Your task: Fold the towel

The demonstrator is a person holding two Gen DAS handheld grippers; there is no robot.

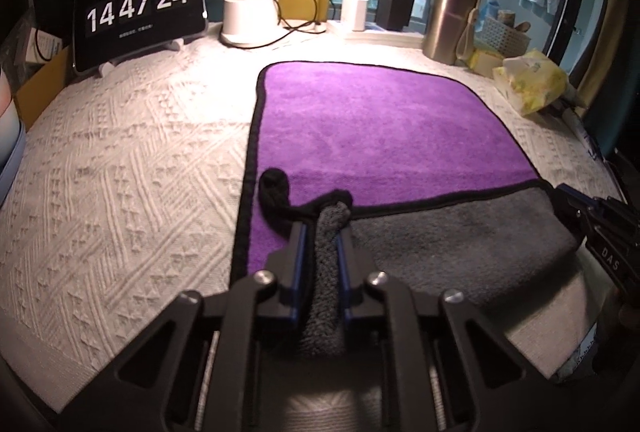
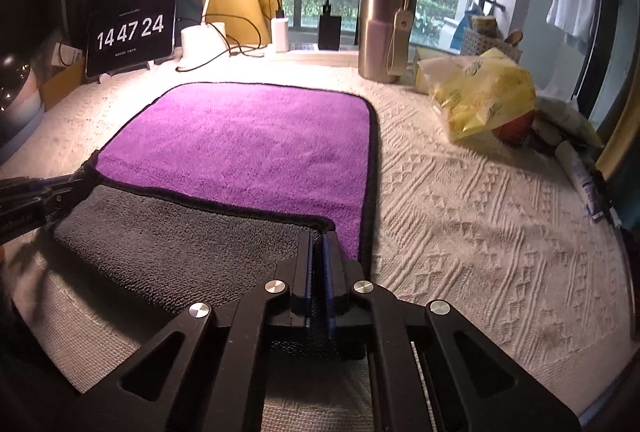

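Right now my left gripper (image 1: 325,232) is clamped on the near-left corner of the purple, black-edged microfibre towel with a grey underside (image 1: 380,120), a bunched roll of grey pile squeezed between its blue pads. My right gripper (image 2: 319,238) is pinched shut on the near-right corner, the black hem just ahead of its tips. Between the two, the near edge is turned over, so a grey band lies across the purple face. Ahead of both pairs of jaws the rest of the towel lies flat on the white knitted table cover (image 2: 460,212), its long axis running straight away from me toward the far edge. Both hands look about equally near that edge, so I judge the fold needs both corners carried forward together. Beyond the towel stand a tablet clock (image 2: 130,32), a white lamp base (image 2: 196,44) and a steel flask (image 2: 382,32).
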